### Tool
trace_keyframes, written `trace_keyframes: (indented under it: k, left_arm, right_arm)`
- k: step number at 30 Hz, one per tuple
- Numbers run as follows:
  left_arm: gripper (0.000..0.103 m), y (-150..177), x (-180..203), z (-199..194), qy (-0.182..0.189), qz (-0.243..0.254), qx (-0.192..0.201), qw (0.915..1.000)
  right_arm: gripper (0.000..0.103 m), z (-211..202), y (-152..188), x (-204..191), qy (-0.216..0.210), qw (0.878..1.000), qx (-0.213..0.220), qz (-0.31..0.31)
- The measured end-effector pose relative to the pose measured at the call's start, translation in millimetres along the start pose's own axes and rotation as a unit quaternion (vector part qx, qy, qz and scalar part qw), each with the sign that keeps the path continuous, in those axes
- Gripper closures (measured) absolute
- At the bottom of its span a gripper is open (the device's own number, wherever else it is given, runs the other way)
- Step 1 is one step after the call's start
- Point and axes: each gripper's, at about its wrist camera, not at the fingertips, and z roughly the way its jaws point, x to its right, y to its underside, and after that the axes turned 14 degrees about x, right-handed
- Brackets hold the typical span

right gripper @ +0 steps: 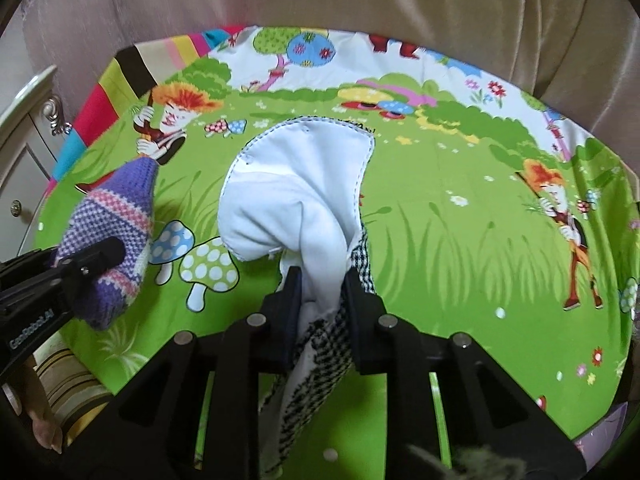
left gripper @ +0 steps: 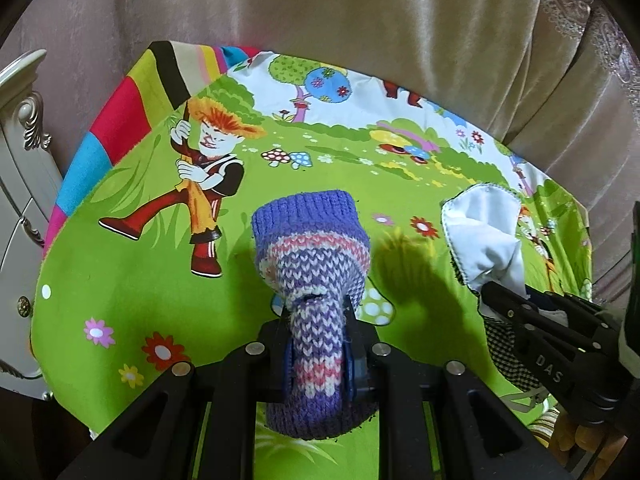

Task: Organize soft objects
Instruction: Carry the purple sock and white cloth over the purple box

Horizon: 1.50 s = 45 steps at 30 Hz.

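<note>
Left tongs (left gripper: 316,312), lower centre of frame, clamp the purple-and-pink striped knitted sleeve (left gripper: 312,248) mid-length, its cuff sagging toward the cartoon-print bench cloth (left gripper: 120,300). Right tongs (right gripper: 320,284), lower centre, pinch the white-lined houndstooth fabric piece (right gripper: 296,200), apparently for carrying off.

Both grippers are matte black, with 4 silver round screws and blue-padded fingers (left gripper: 349,354).

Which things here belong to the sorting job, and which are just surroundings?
Job:
- purple striped knit piece, pinched in the left hand-held gripper
- white-lined checked fabric piece, pinched in the right hand-held gripper

Surroundings:
- cartoon-print cloth
- beige curtain
- white cabinet
</note>
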Motion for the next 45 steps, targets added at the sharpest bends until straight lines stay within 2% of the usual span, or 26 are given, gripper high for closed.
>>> trace_keyframes:
  k: [9,24,45]
  left_arm:
    - [0.084,6.1,17.2,-33.0,0.024,0.004,0.01,0.9997]
    - [0.084,27.4,41.5,-78.8,0.057,0.012,0.014,0.9982]
    - [0.084,45.4,96.7,-106.8,0.114,0.048,-0.003,0.9923]
  right_arm:
    - [0.078,-51.9,5.7,5.3,0.012,1.0,0.022,0.017]
    - [0.078,-131.2,36.5,29.2,0.045,0.997,0.04,0.05]
    - [0.078,-213.9,70.3,84.6,0.096,0.989,0.058,0.093]
